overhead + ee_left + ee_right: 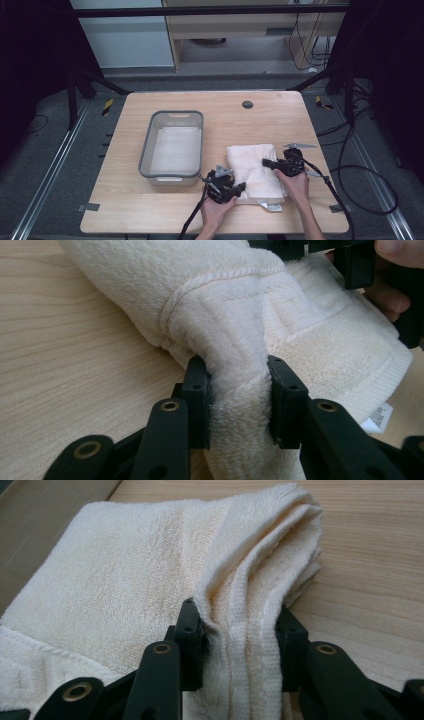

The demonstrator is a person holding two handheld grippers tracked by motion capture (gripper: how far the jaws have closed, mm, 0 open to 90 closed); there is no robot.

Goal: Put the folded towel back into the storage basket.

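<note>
A folded cream towel [255,170] lies on the worktop [150,210] at about 5 o'clock. The left gripper [226,188] pinches its left edge between its fingers [196,390]; the right gripper [276,165] clamps its right fold. A grey tub [172,145] stands just beside at 9 o'clock. The towel's white label [379,416] carries print too small to read.

floor [45,165]: grey carpet | table [280,115]: light wood | cabinet [250,25]: pale wood, behind
</note>
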